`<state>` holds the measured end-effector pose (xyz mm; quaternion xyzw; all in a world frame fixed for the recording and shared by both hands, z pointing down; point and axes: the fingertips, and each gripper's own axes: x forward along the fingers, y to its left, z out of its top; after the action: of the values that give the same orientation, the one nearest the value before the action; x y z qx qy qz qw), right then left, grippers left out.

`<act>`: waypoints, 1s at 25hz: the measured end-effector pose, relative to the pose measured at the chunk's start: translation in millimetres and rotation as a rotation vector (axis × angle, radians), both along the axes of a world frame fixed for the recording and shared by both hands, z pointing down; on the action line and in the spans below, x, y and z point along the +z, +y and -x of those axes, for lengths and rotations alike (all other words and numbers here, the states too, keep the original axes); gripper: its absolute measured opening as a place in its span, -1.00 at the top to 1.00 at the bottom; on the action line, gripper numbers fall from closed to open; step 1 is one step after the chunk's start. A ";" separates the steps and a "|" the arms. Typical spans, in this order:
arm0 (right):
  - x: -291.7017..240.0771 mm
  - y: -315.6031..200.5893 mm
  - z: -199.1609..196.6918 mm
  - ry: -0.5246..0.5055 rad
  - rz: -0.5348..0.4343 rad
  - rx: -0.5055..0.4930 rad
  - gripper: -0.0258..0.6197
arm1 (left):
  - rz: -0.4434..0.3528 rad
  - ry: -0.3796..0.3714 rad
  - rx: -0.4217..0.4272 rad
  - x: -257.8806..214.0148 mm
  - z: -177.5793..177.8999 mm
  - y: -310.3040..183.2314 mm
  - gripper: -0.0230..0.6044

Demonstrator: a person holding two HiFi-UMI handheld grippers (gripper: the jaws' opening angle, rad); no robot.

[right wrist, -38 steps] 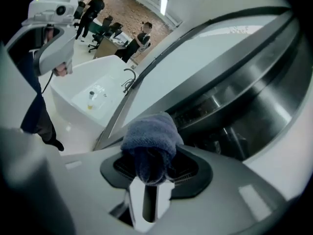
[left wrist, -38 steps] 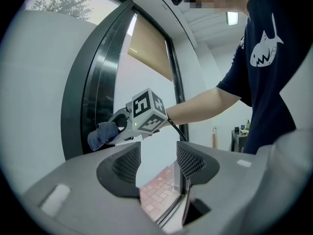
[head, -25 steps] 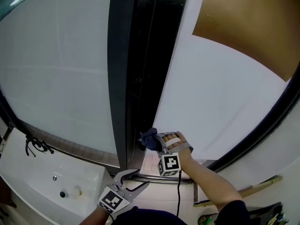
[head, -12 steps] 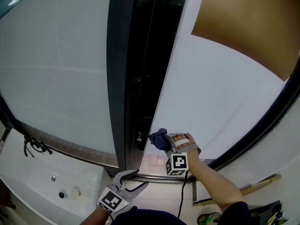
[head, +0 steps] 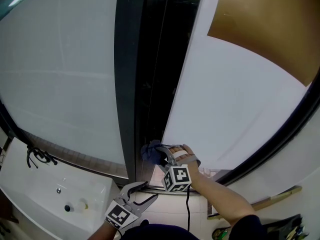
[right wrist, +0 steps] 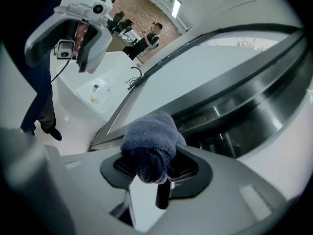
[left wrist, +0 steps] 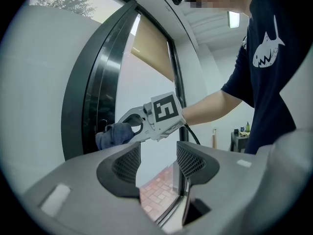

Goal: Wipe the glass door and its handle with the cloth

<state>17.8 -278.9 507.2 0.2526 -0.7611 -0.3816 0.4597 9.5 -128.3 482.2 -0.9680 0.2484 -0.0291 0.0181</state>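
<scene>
The tall glass door [head: 235, 99] stands to the right of a dark vertical frame [head: 150, 84]. My right gripper [head: 160, 154] is shut on a bunched blue cloth [head: 151, 151] and presses it against the low part of that frame, at the door's edge. In the right gripper view the cloth [right wrist: 151, 141] fills the jaws, and a short black bar [right wrist: 162, 196] shows just under it. From the left gripper view I see the cloth [left wrist: 113, 133] touching the dark frame. My left gripper [head: 149, 190] hangs low and open, holding nothing.
A white basin [head: 60, 199] with a black tap [head: 37, 156] sits at the lower left. A tan blind [head: 270, 29] covers the upper right of the glass. A wooden stick [head: 270, 201] lies on the floor at the right. Reddish tiles [left wrist: 159, 190] show beyond the door.
The right gripper with the cloth swung right along the door's edge, then came back left onto the dark frame and a little lower. The left gripper has stayed still.
</scene>
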 end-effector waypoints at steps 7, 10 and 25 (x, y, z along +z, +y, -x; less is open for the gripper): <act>35.0 -19.5 13.3 0.161 -0.037 -0.034 0.40 | 0.008 -0.009 -0.016 6.5 4.6 -1.4 0.21; 47.4 -19.2 0.0 0.192 -0.023 -0.028 0.40 | 0.009 -0.011 -0.022 7.1 7.0 -3.8 0.21; 40.9 -6.2 -73.5 0.173 -0.026 0.091 0.41 | 0.003 -0.018 0.037 4.5 -12.0 -0.1 0.21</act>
<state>91.2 -285.0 548.1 0.2589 -0.7012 -0.3903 0.5375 21.5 -128.3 486.8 -0.9722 0.2301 -0.0376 0.0193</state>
